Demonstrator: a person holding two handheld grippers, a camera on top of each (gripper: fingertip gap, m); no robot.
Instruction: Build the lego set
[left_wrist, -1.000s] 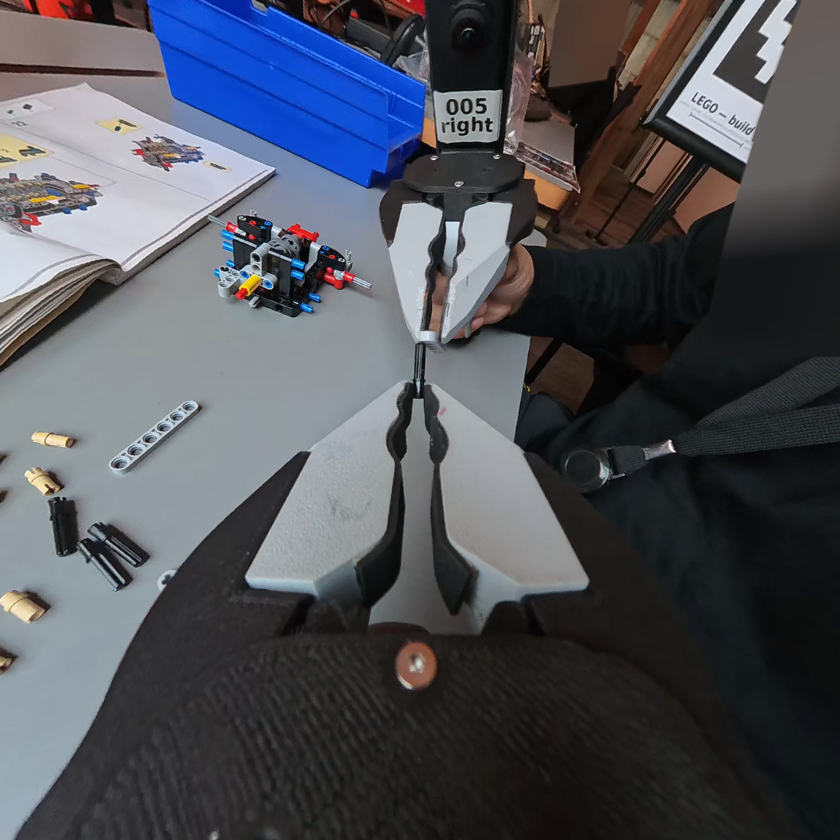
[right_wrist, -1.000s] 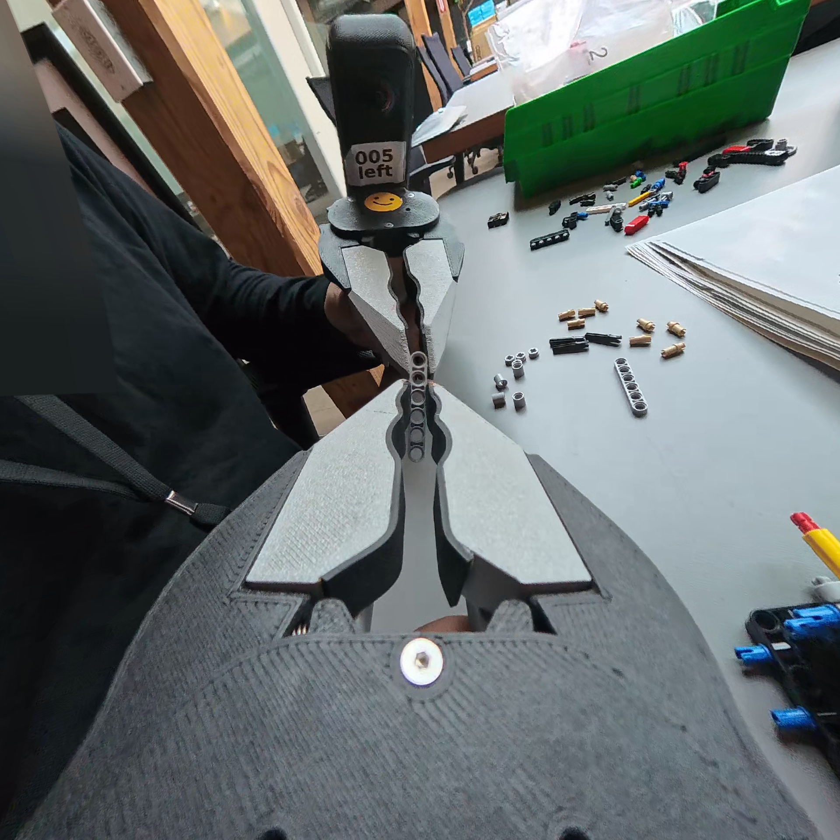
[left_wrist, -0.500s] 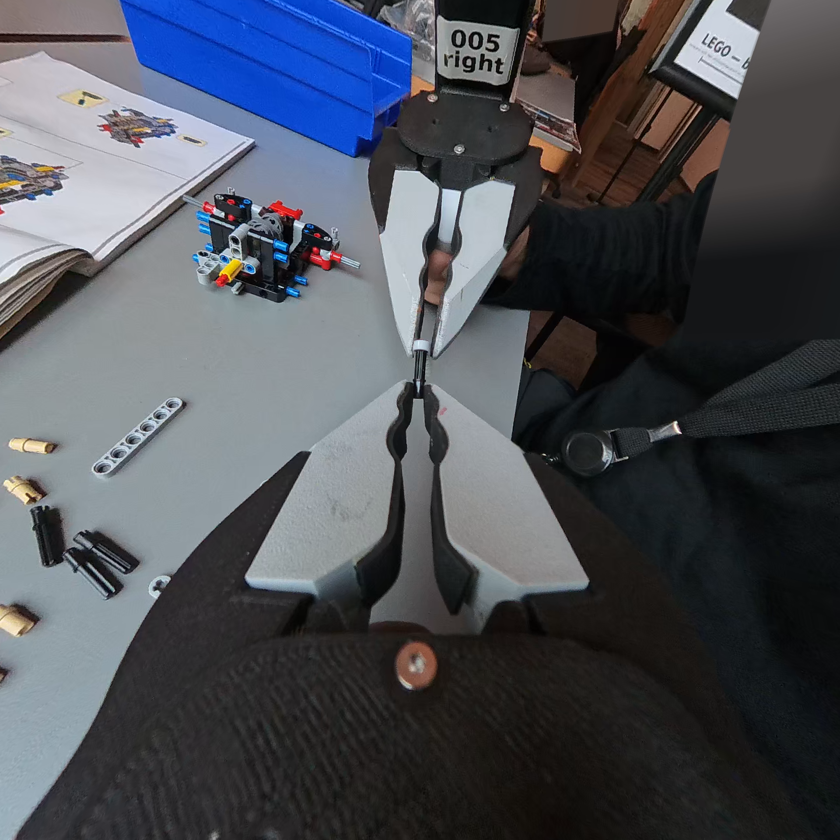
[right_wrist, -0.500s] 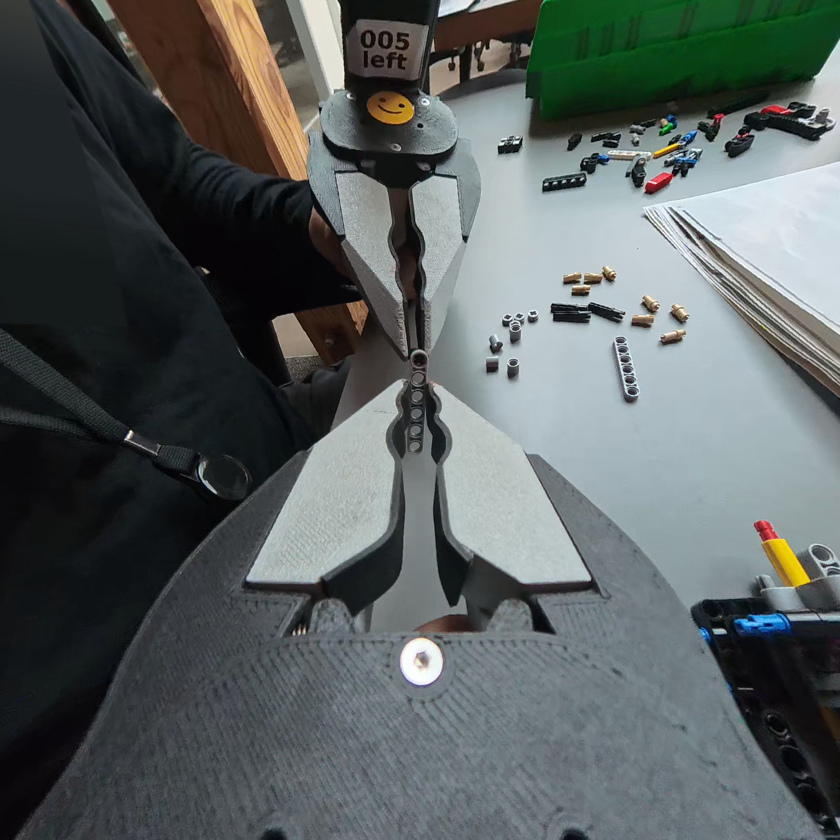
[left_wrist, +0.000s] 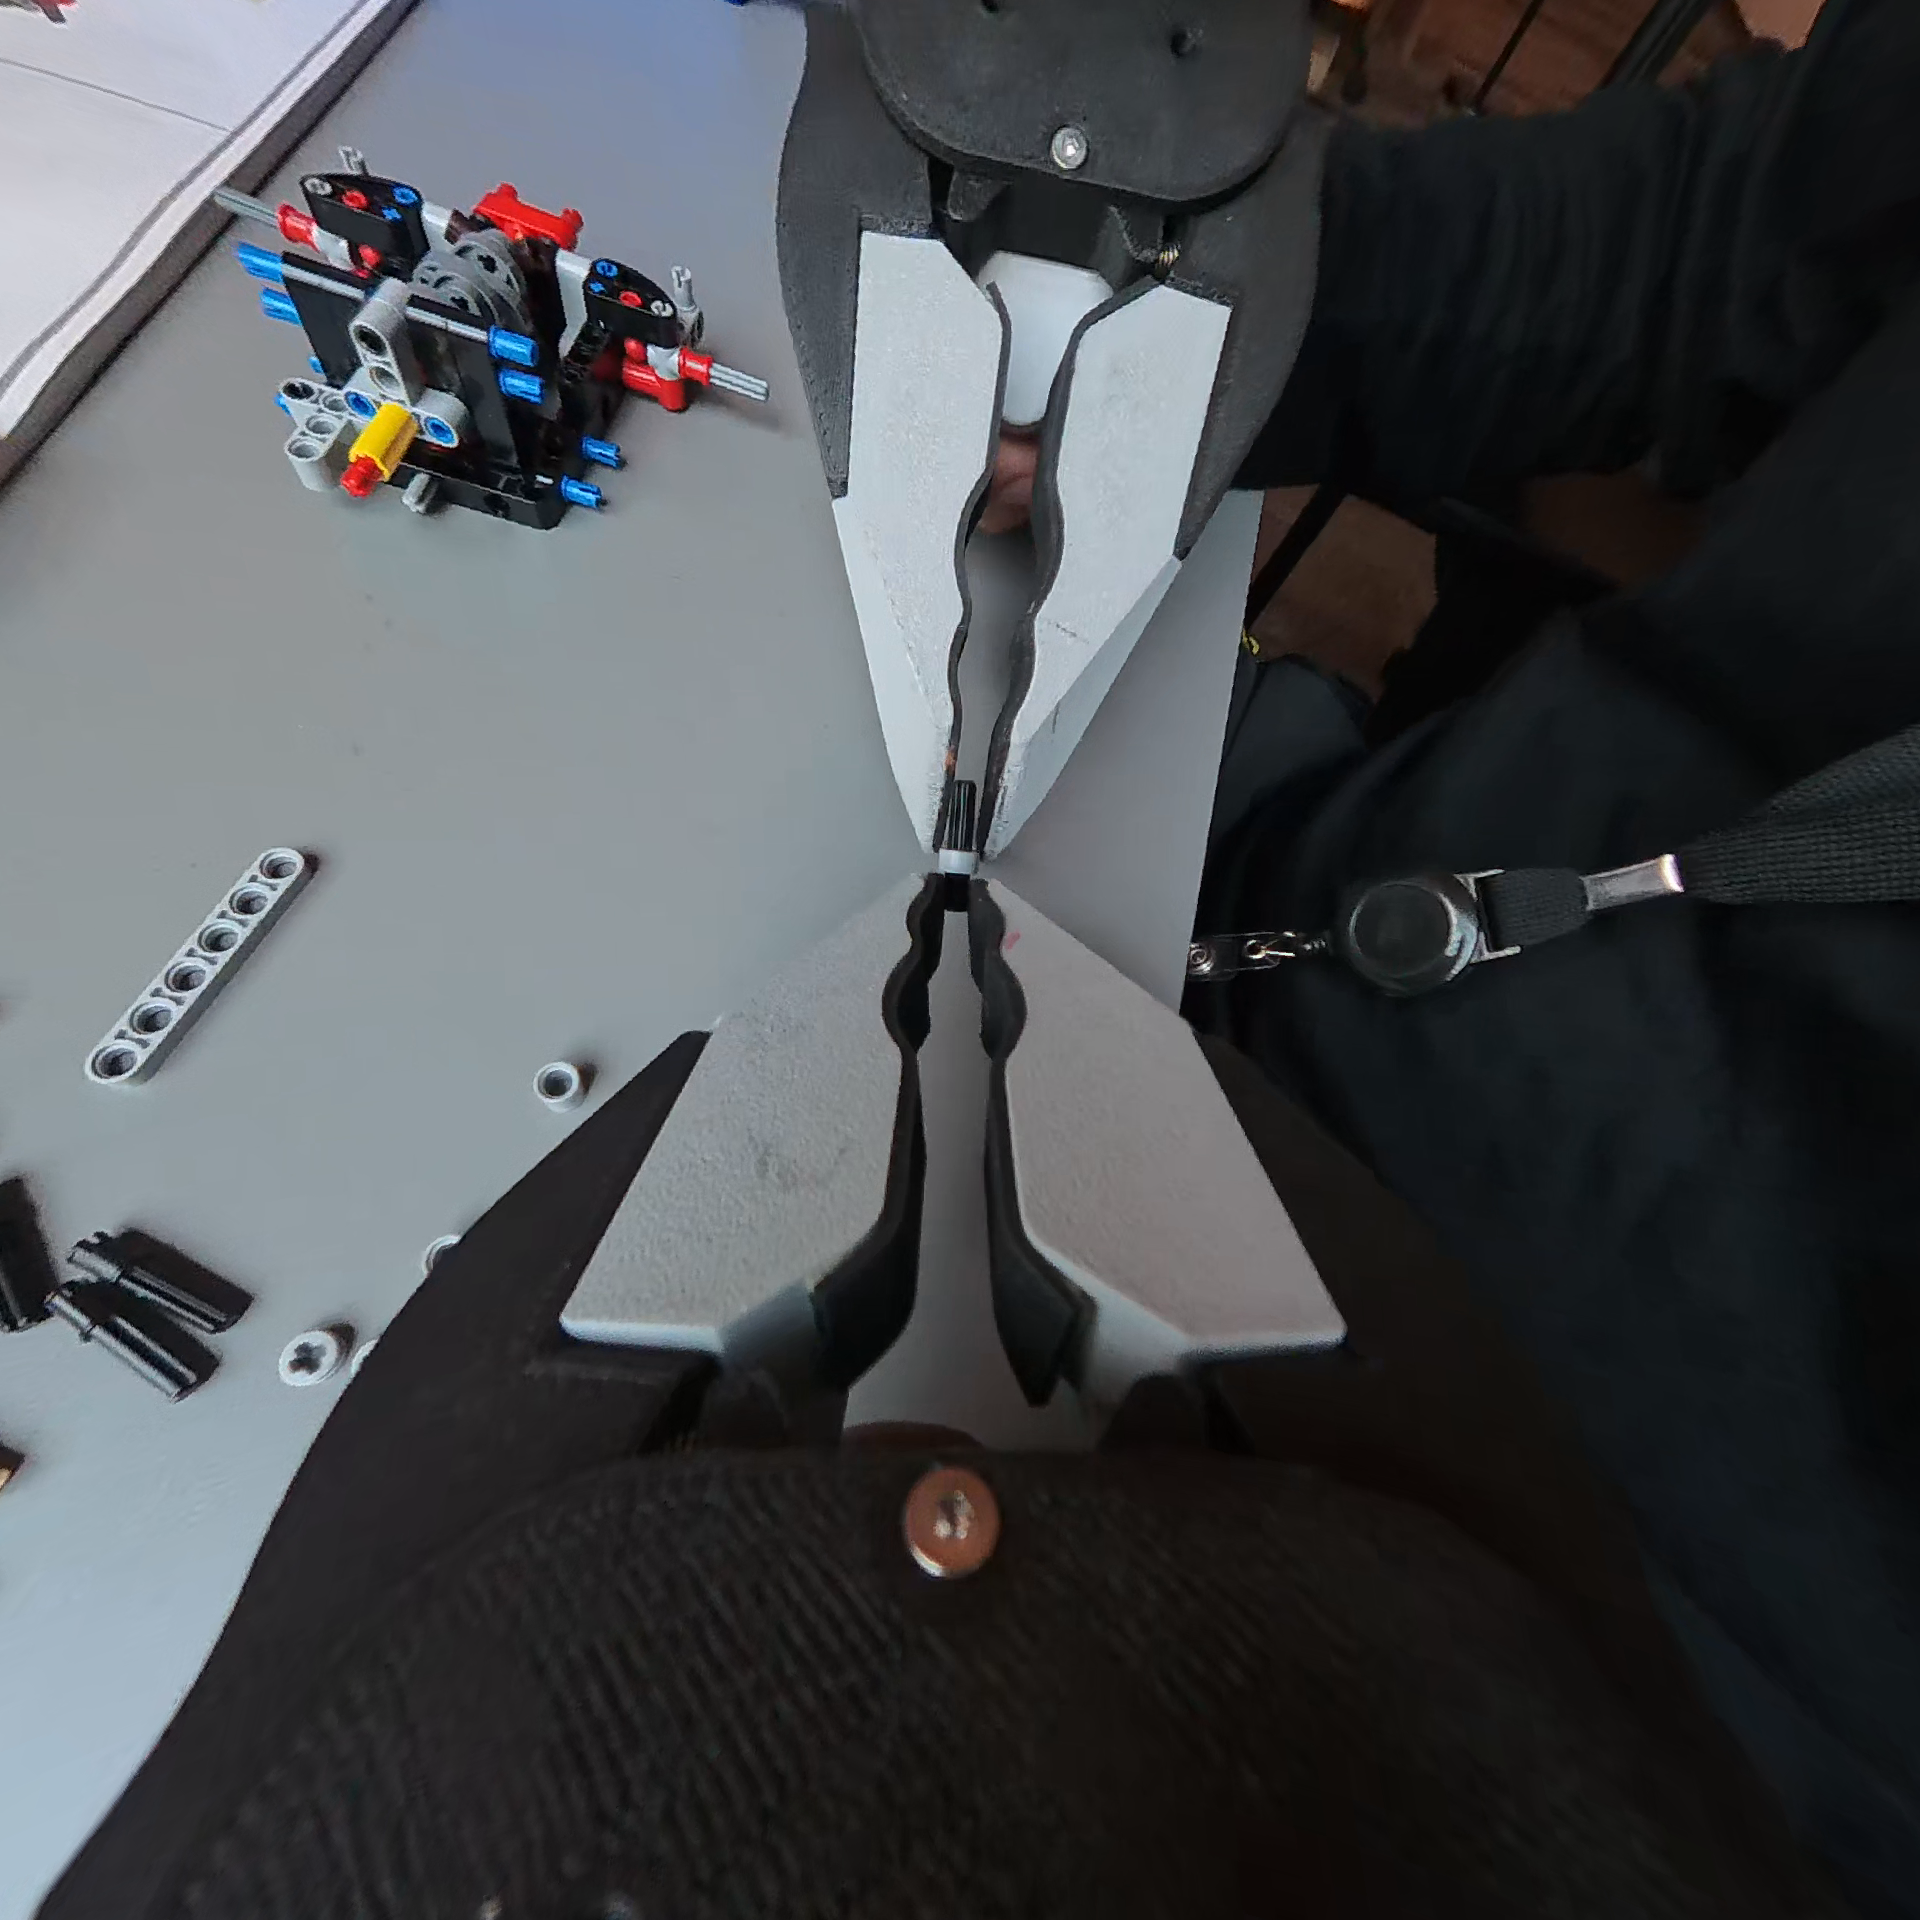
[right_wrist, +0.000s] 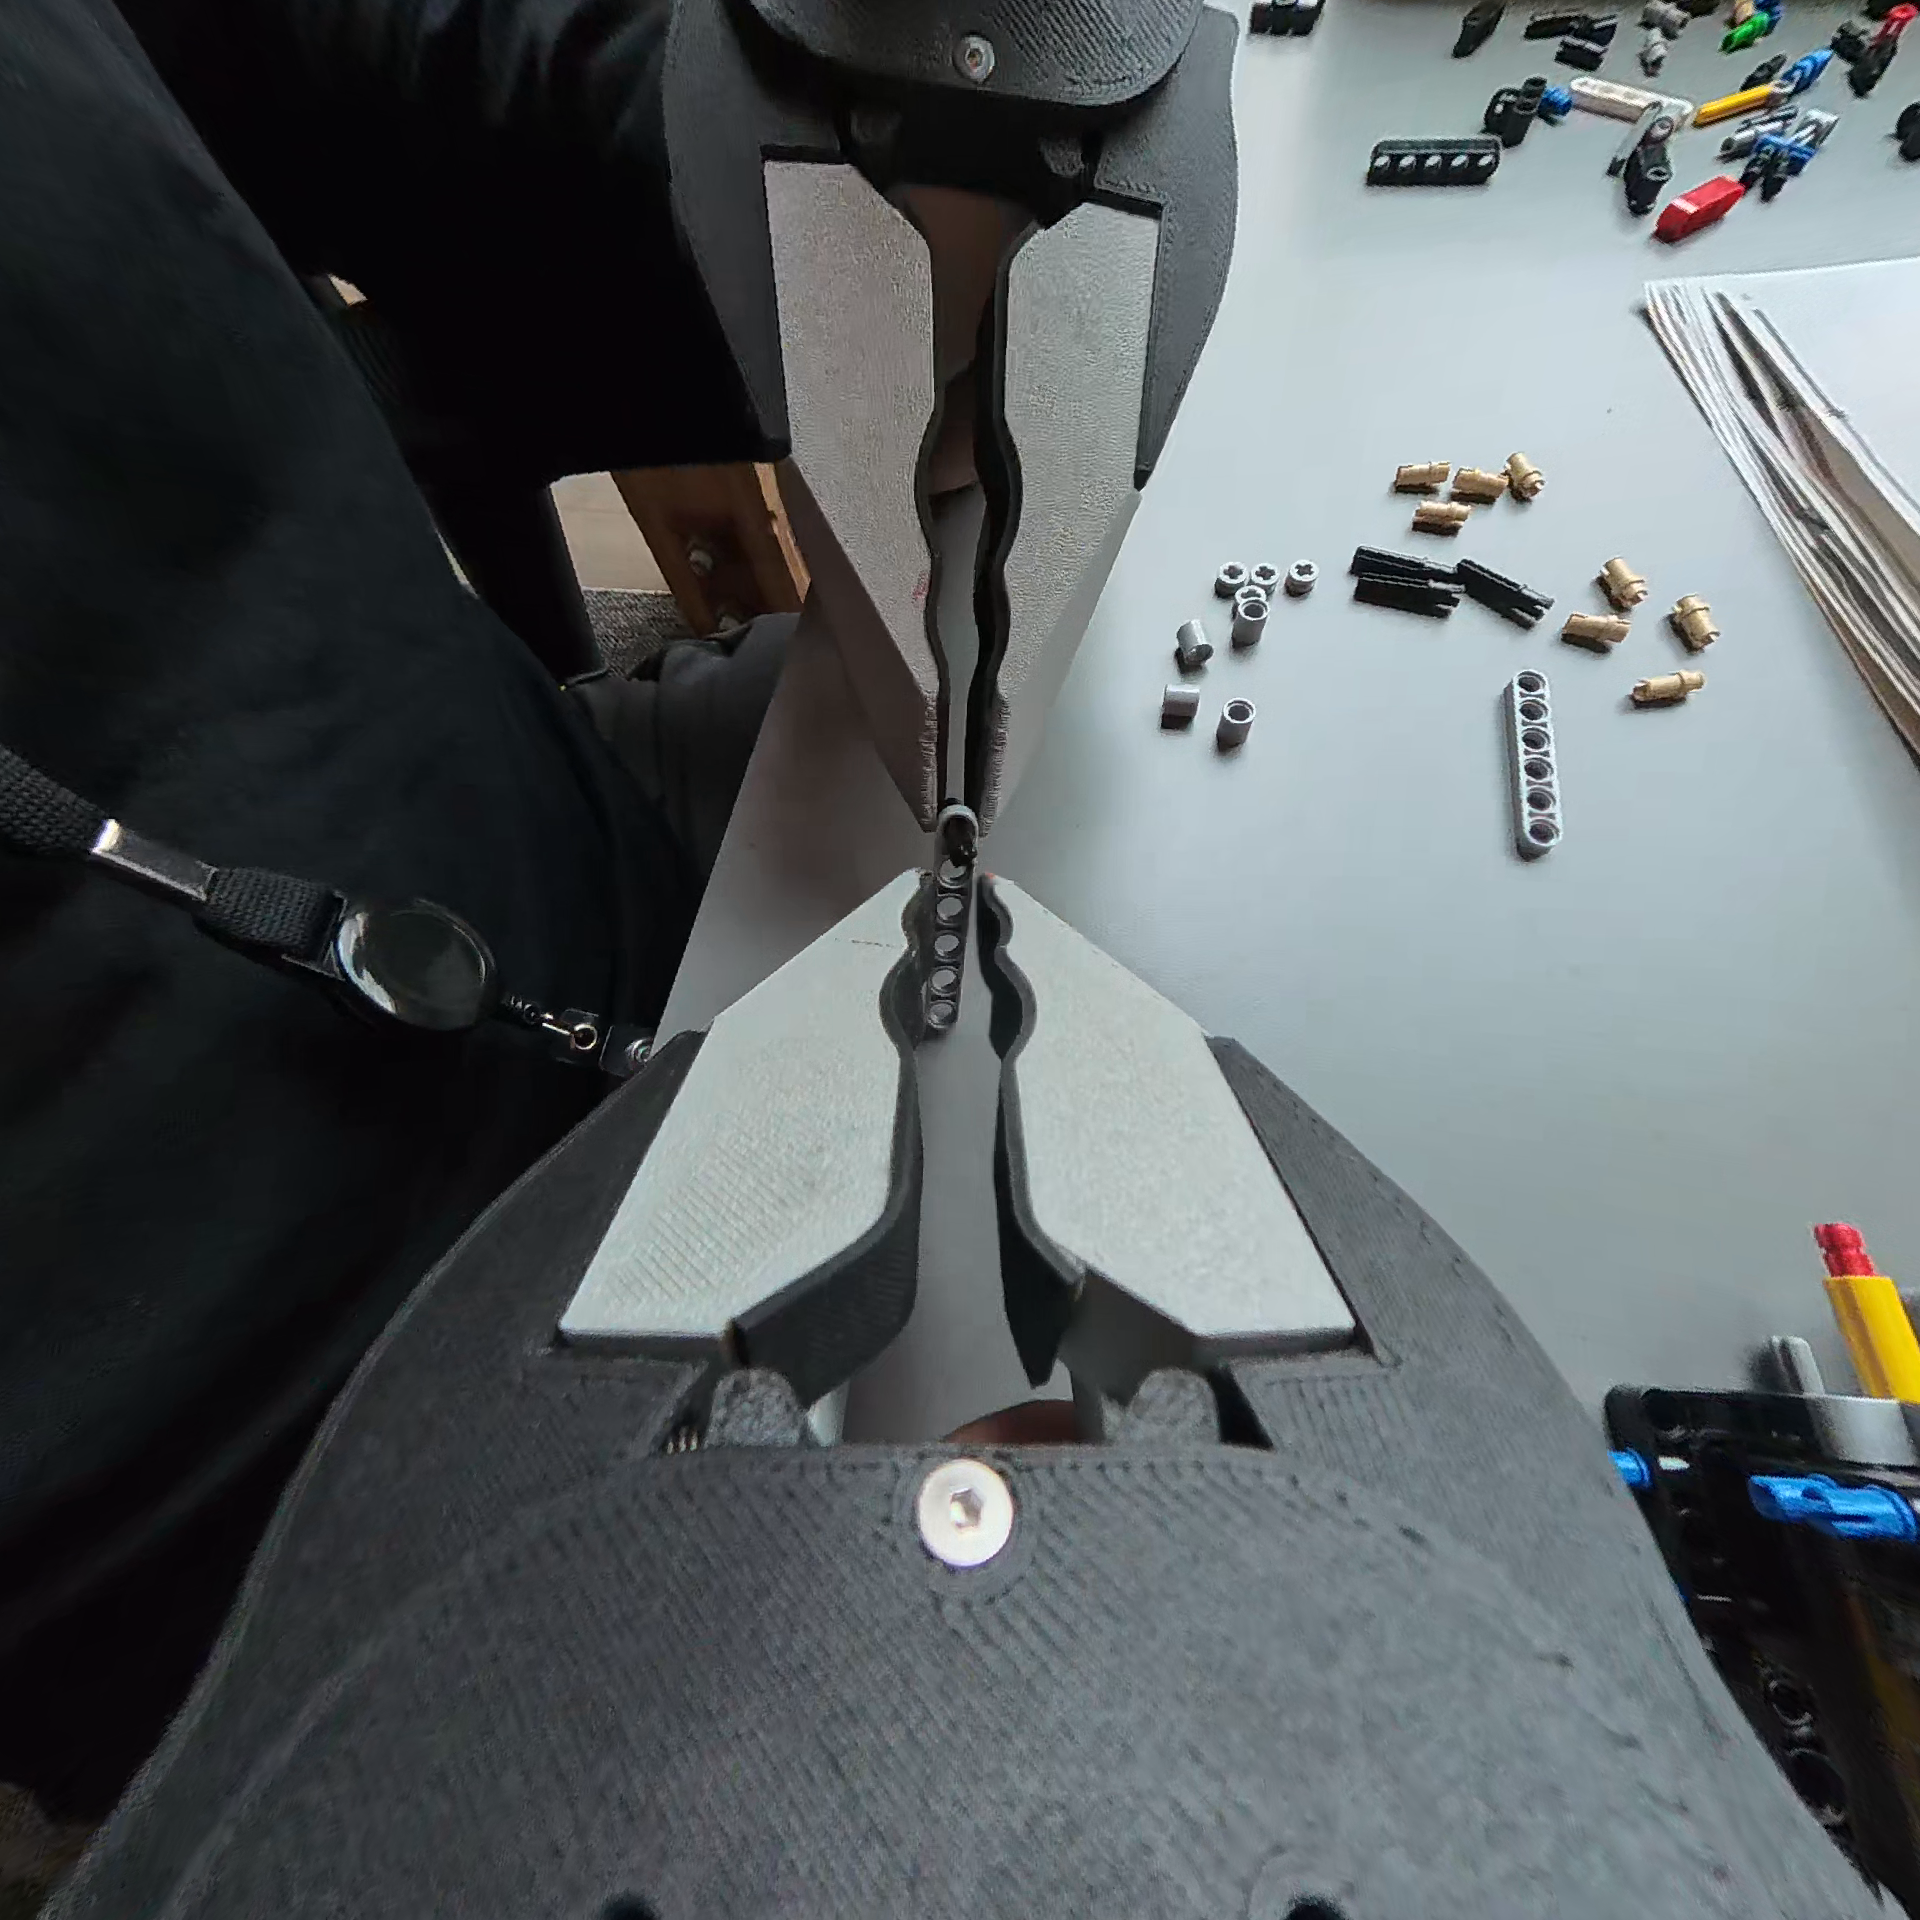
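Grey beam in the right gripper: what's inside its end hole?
A black pin, held by the left gripper, sits in the end hole of the grey beam clamped in the right gripper. Insertion depth is hidden.

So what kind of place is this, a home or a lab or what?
Most likely a workshop or lab bench set up for building a toy brick set, not a home. A grey table holds sorted loose parts, a half-built model and an open instruction booklet.
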